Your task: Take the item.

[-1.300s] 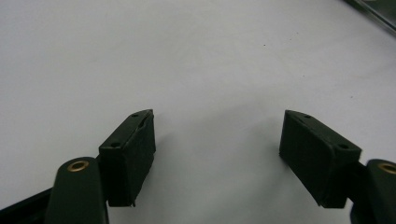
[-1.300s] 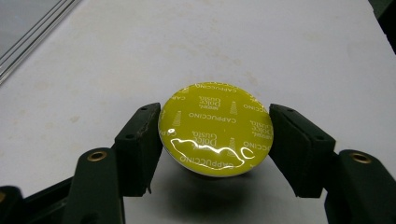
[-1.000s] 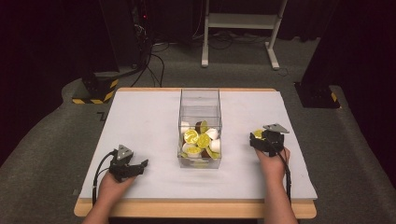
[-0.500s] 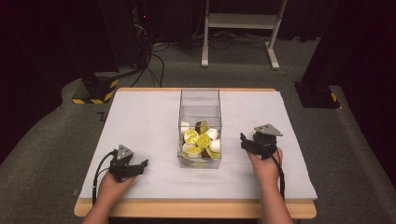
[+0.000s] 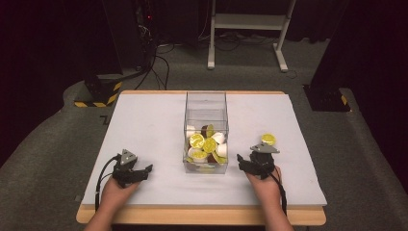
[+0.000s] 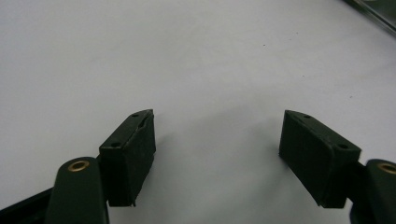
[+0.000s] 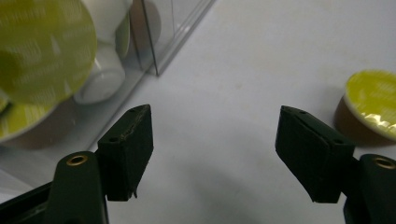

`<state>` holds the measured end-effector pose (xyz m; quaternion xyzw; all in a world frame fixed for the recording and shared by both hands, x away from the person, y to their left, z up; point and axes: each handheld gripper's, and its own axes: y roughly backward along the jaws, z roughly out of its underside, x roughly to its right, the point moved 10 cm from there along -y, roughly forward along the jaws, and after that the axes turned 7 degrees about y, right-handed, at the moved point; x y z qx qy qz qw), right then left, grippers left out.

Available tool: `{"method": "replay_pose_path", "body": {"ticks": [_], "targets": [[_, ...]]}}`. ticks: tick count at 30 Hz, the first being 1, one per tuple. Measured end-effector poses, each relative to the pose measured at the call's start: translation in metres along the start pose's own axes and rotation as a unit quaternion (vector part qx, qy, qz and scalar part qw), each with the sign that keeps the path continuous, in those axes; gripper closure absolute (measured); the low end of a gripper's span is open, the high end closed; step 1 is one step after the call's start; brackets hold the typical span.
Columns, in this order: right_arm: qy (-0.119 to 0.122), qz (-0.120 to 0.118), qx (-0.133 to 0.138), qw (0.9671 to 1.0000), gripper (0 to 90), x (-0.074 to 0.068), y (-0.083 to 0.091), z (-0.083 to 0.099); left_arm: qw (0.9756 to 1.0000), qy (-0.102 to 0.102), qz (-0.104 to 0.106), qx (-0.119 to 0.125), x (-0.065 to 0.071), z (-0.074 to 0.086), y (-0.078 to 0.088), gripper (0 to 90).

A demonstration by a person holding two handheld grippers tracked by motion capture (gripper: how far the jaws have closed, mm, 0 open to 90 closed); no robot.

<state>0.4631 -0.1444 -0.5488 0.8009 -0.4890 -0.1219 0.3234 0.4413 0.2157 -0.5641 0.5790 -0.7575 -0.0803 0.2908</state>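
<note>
White covering is stretching across the table [image 5: 144,125], with dark floor and cables lying beyond its far edge. At the middle a clear box [image 5: 206,103] is standing, its near half holding a heap of yellow-topped and white capsules [image 5: 207,147]. One yellow-lidded capsule [image 5: 268,139] is lying alone on the cloth to the right of the box, just beyond the right gripper [image 5: 243,162], which is resting low beside the box's near right corner and pointing toward it. In the right gripper view that capsule [image 7: 373,102] is sitting off to the right of the right-hand jaw, close to it but apart, while the box wall [image 7: 163,32] is rising to the left; the jaws have just been closing, yet nothing is lying between them and they are standing apart, released. The left gripper [image 5: 137,172] is lying near the table's front left, well away from the box, its jaws spread wide over bare cloth and gripping nothing.
</note>
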Motion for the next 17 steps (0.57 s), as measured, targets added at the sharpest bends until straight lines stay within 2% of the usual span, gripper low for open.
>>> {"method": "replay_pose_path", "body": {"ticks": [5,7,17], "targets": [[0.006,-0.007,-0.037,0.9993,28.6,-0.008,-0.013,0.019,1.0,0.005,0.001,0.004,0.001,-0.001,-0.001,27.3],[0.011,-0.004,-0.03,0.9995,29.2,-0.008,-0.012,0.017,1.0,0.005,0.0,0.003,0.001,-0.001,-0.001,27.3],[0.01,-0.001,-0.032,0.9994,27.9,-0.008,-0.013,0.019,1.0,0.005,0.001,0.003,0.001,-0.001,-0.001,27.2]]}}
